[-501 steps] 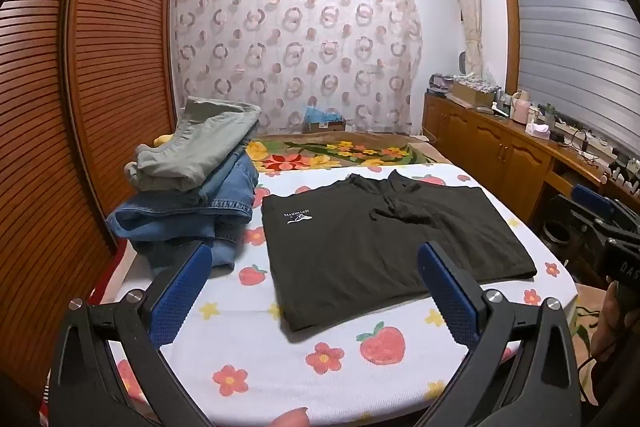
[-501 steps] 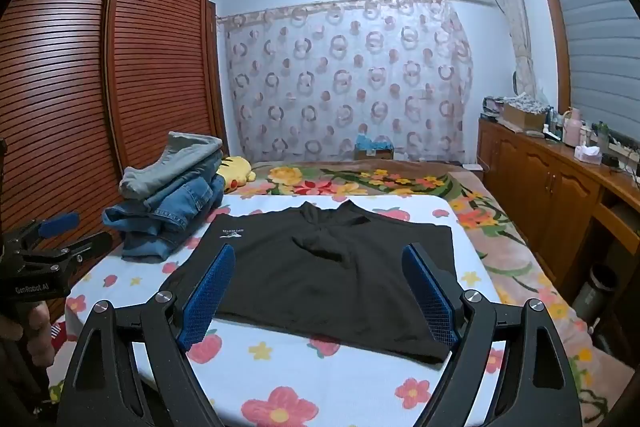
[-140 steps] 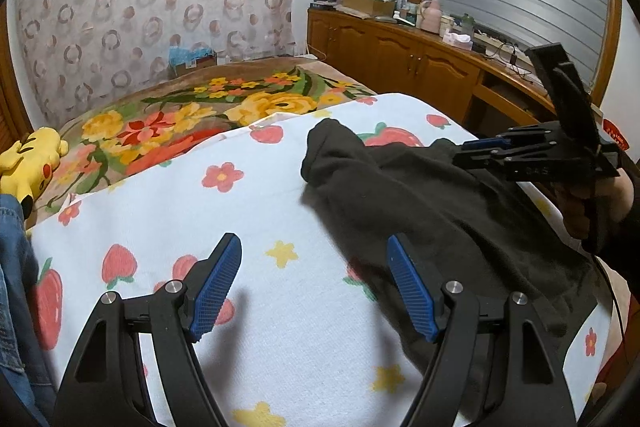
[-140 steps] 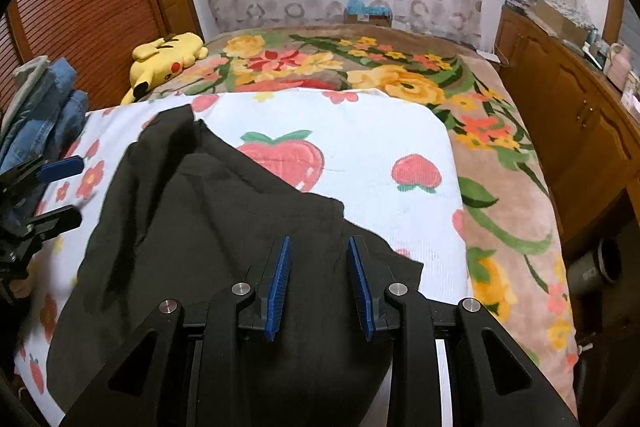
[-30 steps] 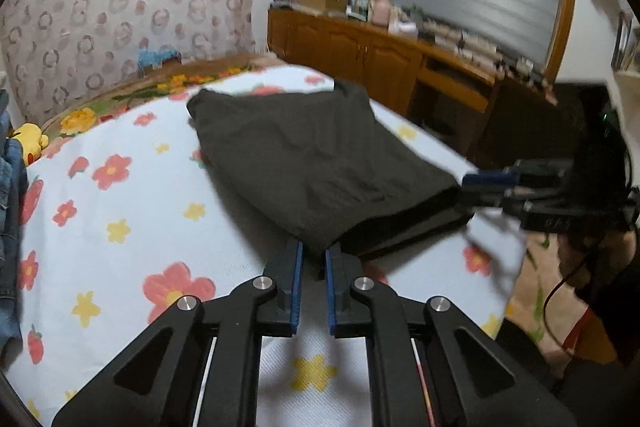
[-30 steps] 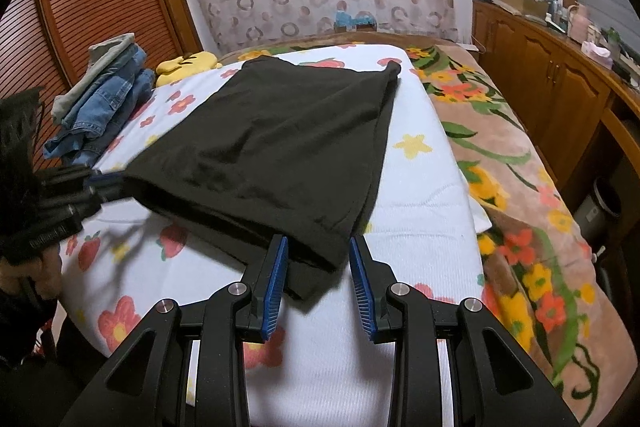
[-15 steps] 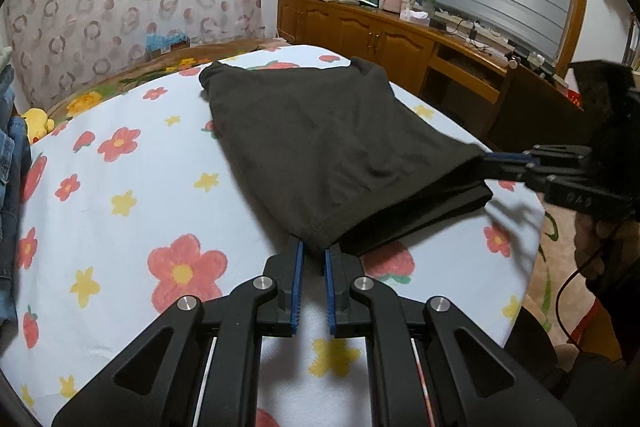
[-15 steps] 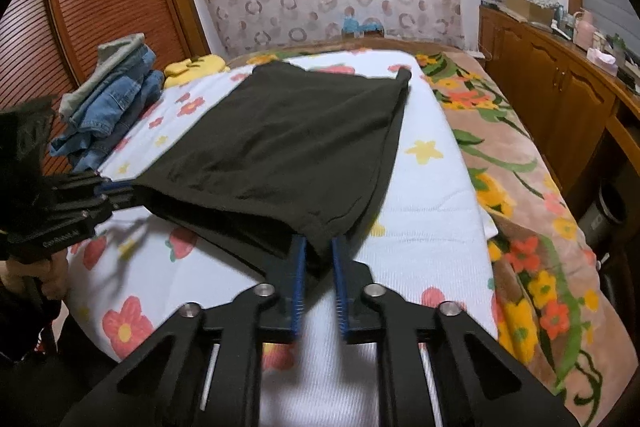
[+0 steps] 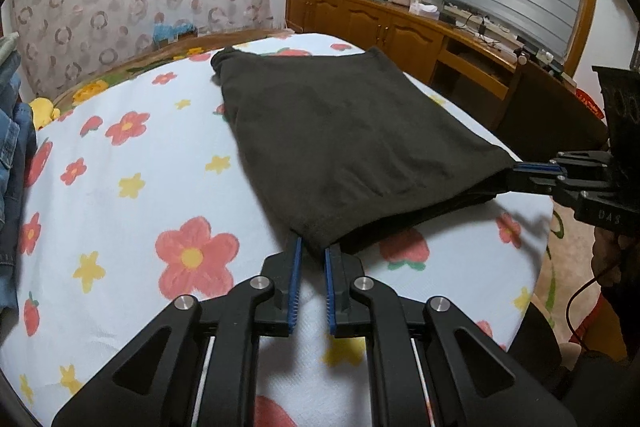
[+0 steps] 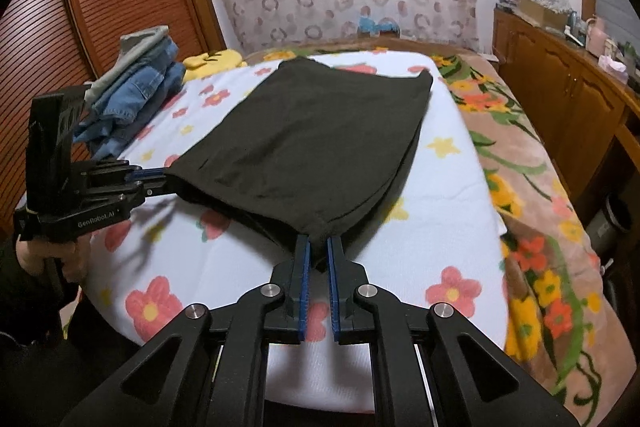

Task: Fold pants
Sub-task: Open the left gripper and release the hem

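The dark pants [image 9: 344, 131] lie folded over on the flower-print bed sheet [image 9: 132, 163], also seen in the right wrist view [image 10: 312, 139]. My left gripper [image 9: 311, 247] is shut on the near left corner of the pants. My right gripper [image 10: 317, 242] is shut on the near right corner. Each gripper shows in the other's view: the right one [image 9: 520, 173] at the right edge, the left one [image 10: 160, 179] at the left. The held edge is lifted slightly above the sheet, with a lower layer under it.
A stack of folded jeans and grey trousers [image 10: 136, 83] sits at the bed's left by the wooden slatted wardrobe [image 10: 80, 27]. A yellow plush toy [image 10: 212, 61] lies near the far end. A wooden sideboard [image 9: 400, 31] runs along the right wall.
Both grippers have drawn back slightly toward the bed's near edge with the pants corners held, pulling the top layer flatter. The right gripper closed on its corner within the last second.
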A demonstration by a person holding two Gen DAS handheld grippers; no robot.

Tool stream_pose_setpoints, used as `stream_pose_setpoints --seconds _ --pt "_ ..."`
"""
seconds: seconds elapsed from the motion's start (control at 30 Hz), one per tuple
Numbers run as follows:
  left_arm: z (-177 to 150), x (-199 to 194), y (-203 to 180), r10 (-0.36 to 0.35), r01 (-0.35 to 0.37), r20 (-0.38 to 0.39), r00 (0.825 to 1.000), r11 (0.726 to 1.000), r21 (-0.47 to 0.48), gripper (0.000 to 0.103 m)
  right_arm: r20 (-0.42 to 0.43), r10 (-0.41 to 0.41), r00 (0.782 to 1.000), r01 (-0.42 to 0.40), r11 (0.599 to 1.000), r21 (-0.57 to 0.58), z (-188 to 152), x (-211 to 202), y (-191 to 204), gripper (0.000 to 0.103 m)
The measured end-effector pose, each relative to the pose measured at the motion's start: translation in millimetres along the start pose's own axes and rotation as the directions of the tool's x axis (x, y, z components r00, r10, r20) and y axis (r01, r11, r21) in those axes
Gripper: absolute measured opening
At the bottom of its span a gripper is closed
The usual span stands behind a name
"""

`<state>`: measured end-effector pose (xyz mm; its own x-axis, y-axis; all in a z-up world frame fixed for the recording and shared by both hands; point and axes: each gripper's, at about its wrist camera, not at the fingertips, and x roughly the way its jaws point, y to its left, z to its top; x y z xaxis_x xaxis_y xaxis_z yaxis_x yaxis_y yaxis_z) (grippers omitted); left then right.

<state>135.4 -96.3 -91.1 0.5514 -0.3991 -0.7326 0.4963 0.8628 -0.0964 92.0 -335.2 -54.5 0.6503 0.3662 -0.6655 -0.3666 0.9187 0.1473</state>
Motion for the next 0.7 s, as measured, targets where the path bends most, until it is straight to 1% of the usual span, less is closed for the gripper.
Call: stream_pose_setpoints --seconds 0.03,0.07,0.13,0.2,0.3,0.37,0.4,0.43,0.47,0.53,0.57,0.6,0.7 --pt "0 0 1 -0.003 0.003 -0.002 1.0 1.0 -0.007 0.011 0.001 0.003 1.0 -0.003 1.0 0.003 1 0 0 0.008" --pt "0 -1 2 -0.005 0.005 0.0 1.0 1.0 -0.012 0.011 0.002 0.006 1.0 -0.006 1.0 0.003 2 -1 -1 0.012" --pt "-1 -6 3 -0.011 0.012 0.012 1.0 1.0 -0.024 0.012 0.001 -0.018 1.0 0.018 1.0 0.001 3 0 -1 0.017" --pt "-1 -10 2 -0.01 0.011 0.021 1.0 1.0 -0.023 0.012 0.003 -0.038 0.999 0.038 0.999 0.0 4 0 -1 0.018" --pt "-4 -21 1 -0.002 0.003 0.042 0.999 1.0 -0.014 0.013 0.009 -0.028 1.0 0.028 1.0 -0.007 4 -4 3 0.018" --pt "-5 -28 2 -0.003 0.004 0.055 0.998 1.0 -0.013 0.015 0.027 -0.023 0.999 0.024 1.0 -0.012 5 -10 5 0.019" --pt "-4 -33 3 -0.003 0.004 0.068 0.998 1.0 -0.015 0.019 0.036 -0.019 0.999 0.019 1.0 -0.012 3 -13 5 0.019" --pt "-3 -37 4 0.0 0.001 0.077 0.997 1.0 -0.014 0.026 0.047 -0.018 0.999 0.019 1.0 -0.011 3 -16 6 0.021" --pt "-2 -39 5 0.004 -0.003 0.088 0.996 1.0 -0.013 0.031 0.059 -0.021 0.998 0.021 1.0 -0.008 3 -18 7 0.022" --pt "0 -45 7 0.024 -0.022 0.126 0.992 1.0 -0.013 0.052 0.082 -0.029 0.996 0.029 1.0 -0.002 4 -21 8 0.023" --pt "2 -46 8 0.029 -0.027 0.145 0.989 1.0 -0.015 0.052 0.089 -0.043 0.995 0.043 0.999 0.001 5 -20 8 0.024" --pt "5 -45 9 0.03 -0.027 0.148 0.988 0.999 -0.018 0.053 0.093 -0.06 0.994 0.06 0.998 0.003 6 -19 8 0.025" --pt "11 -36 13 0.039 -0.035 0.131 0.991 0.999 -0.026 0.053 0.098 -0.077 0.992 0.075 0.997 0.025 6 -12 7 0.026"
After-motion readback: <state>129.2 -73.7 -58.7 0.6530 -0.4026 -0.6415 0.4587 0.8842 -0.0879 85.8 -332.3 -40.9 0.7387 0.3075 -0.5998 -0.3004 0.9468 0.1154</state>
